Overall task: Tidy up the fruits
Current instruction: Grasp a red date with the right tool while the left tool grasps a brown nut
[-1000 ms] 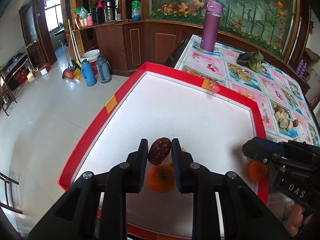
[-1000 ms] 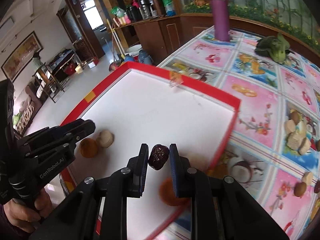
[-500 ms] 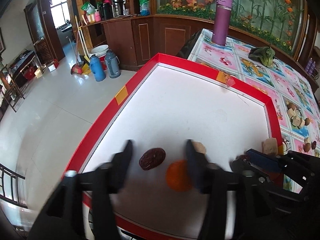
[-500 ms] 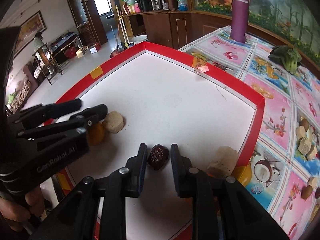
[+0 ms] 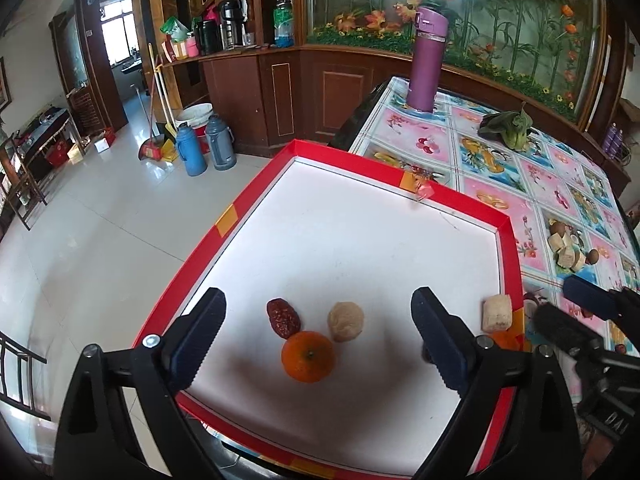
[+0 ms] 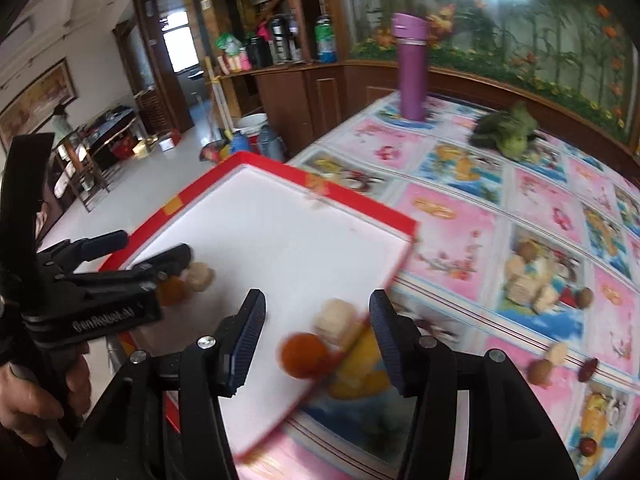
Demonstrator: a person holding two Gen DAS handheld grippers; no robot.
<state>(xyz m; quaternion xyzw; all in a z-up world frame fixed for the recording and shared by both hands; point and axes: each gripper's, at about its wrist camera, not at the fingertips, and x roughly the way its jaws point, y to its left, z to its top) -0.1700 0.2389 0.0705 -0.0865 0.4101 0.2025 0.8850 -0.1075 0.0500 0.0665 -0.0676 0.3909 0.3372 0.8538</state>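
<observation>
My left gripper (image 5: 317,294) hangs open over the near end of the red-rimmed white tray (image 5: 256,196). Between its fingers lie a dark red date (image 5: 283,318), an orange (image 5: 308,356) and a round beige piece (image 5: 345,321), all loose on the tray. A beige block (image 5: 497,312) rests against the right rim. My right gripper (image 6: 317,298) is open too, above the tray's right corner. A blurred reddish-brown round fruit (image 6: 304,354), the beige block (image 6: 336,320) and an orange-yellow piece (image 6: 360,368) sit below its fingers. The left gripper (image 6: 154,244) appears at left.
A purple bottle (image 5: 428,64) and a green vegetable (image 5: 506,126) stand far back on the fruit-print tablecloth (image 6: 460,224). Small loose fruits (image 6: 540,368) lie on the cloth to the right. The tray overhangs the table's left edge above tiled floor with thermos jugs (image 5: 192,152).
Both grippers were shut on dark dates and have opened. The left date now lies beside the orange. Both grippers have drawn back, the right one swinging toward the tray's right corner.
</observation>
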